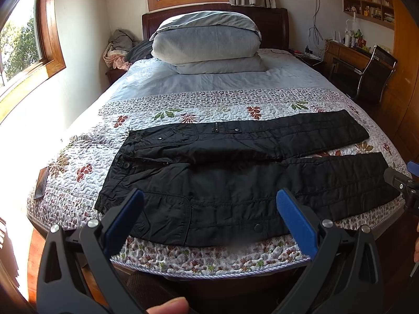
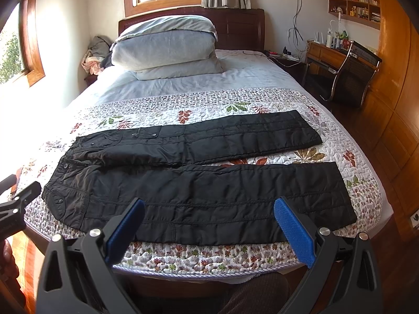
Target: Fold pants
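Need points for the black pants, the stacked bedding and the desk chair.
black pants (image 2: 199,198), right wrist view, on the near leg's thigh.
stacked bedding (image 1: 207,41), left wrist view, on the middle folded layer.
desk chair (image 2: 358,70), right wrist view, on the backrest.

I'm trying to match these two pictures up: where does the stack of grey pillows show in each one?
Left wrist view: the grey pillows sit top centre, against the dark headboard.
Right wrist view: the grey pillows sit upper left of centre.
Shared landmark: the black pants spread flat across the floral quilt.
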Demonstrator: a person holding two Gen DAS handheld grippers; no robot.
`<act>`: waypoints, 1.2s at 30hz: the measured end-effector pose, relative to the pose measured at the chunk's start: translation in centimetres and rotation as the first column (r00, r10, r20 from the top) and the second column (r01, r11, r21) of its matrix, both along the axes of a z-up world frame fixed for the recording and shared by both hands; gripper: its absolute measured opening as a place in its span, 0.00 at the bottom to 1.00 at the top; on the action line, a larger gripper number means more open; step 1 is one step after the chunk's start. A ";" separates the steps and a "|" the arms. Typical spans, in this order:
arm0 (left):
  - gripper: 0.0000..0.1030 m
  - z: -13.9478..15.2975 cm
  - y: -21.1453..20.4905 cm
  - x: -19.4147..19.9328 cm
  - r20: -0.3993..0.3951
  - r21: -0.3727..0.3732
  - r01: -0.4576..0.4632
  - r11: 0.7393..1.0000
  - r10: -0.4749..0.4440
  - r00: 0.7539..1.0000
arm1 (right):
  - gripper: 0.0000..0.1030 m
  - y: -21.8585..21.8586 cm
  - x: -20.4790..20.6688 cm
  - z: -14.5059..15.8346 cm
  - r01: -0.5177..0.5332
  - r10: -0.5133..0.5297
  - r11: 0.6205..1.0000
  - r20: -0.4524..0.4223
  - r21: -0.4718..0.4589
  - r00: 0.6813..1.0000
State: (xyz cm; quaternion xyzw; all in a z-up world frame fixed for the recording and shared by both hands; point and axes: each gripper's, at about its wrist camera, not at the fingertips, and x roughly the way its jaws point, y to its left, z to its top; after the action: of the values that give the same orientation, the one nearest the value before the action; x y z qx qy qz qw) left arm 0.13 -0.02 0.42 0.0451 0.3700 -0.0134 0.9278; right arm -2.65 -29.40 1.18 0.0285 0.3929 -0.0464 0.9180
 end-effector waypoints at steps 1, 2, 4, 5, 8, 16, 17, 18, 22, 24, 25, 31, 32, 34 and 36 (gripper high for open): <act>0.98 0.0 0.0 0.0 -0.001 0.000 0.000 1.000 0.000 1.000 | 0.97 0.0 0.0 0.0 0.000 0.000 1.000 0.000 0.001 1.000; 0.98 0.0 0.0 0.0 -0.002 0.000 0.000 1.000 0.000 1.000 | 0.97 0.0 0.0 0.0 0.000 0.000 1.000 0.001 0.000 1.000; 0.98 0.0 0.0 0.0 -0.003 0.001 0.000 1.000 0.000 1.000 | 0.97 0.0 0.1 0.0 0.002 -0.002 1.000 0.000 0.000 1.000; 0.98 0.0 0.0 0.0 -0.002 0.001 0.000 1.000 0.000 1.000 | 0.97 0.0 0.0 -0.1 0.003 -0.003 1.000 0.000 0.002 1.000; 0.98 -0.1 0.1 0.0 -0.002 -0.001 0.001 1.000 -0.001 1.000 | 0.97 -0.1 -0.1 -0.1 0.003 -0.003 1.000 0.001 0.002 1.000; 0.98 -0.2 0.1 -0.1 -0.004 0.001 0.002 1.000 -0.002 1.000 | 0.97 -0.1 -0.2 -0.1 0.003 -0.003 1.000 0.001 0.005 1.000; 0.98 -0.2 0.2 -0.1 -0.004 0.001 0.002 1.000 -0.002 1.000 | 0.97 -0.1 -0.2 -0.1 0.003 -0.003 1.000 0.001 0.005 1.000; 0.98 -0.2 0.2 -0.1 -0.003 0.002 0.001 1.000 -0.001 1.000 | 0.97 -0.1 -0.1 -0.1 0.004 -0.004 1.000 0.001 0.004 1.000; 0.98 -0.2 0.0 -0.1 -0.004 0.004 0.003 1.000 -0.003 1.000 | 0.97 -0.1 -0.1 -0.1 0.003 -0.003 1.000 0.000 0.005 1.000; 0.98 -0.2 0.0 -0.1 -0.003 0.005 0.003 1.000 -0.003 1.000 | 0.97 -0.2 -0.2 -0.1 0.003 -0.003 1.000 0.000 0.005 1.000; 0.98 -0.2 0.0 -0.1 -0.004 0.005 0.002 1.000 -0.002 1.000 | 0.97 -0.1 -0.2 -0.1 0.003 -0.003 1.000 0.000 0.005 1.000; 0.98 -0.2 -0.1 0.0 -0.005 0.007 0.003 1.000 -0.003 1.000 | 0.97 -0.2 -0.2 -0.1 0.004 -0.004 1.000 0.000 0.005 1.000; 0.98 -0.2 -0.1 0.0 -0.005 0.007 0.003 1.000 -0.003 1.000 | 0.97 -0.2 -0.2 -0.1 0.003 -0.003 1.000 0.000 0.006 1.000; 0.98 -0.2 -0.1 0.0 -0.005 0.006 0.003 1.000 -0.003 1.000 | 0.97 -0.1 -0.2 -0.2 0.004 -0.004 1.000 0.000 0.006 1.000; 0.98 -0.2 -0.1 0.0 -0.005 0.006 0.003 1.000 -0.003 1.000 | 0.97 -0.2 -0.2 -0.1 0.004 -0.004 1.000 0.000 0.006 1.000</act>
State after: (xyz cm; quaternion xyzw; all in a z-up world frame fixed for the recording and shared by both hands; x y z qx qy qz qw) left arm 0.12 -0.09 0.24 0.0486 0.3722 -0.0140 0.9268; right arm -2.82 -29.57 1.04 0.0319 0.3928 -0.0470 0.9179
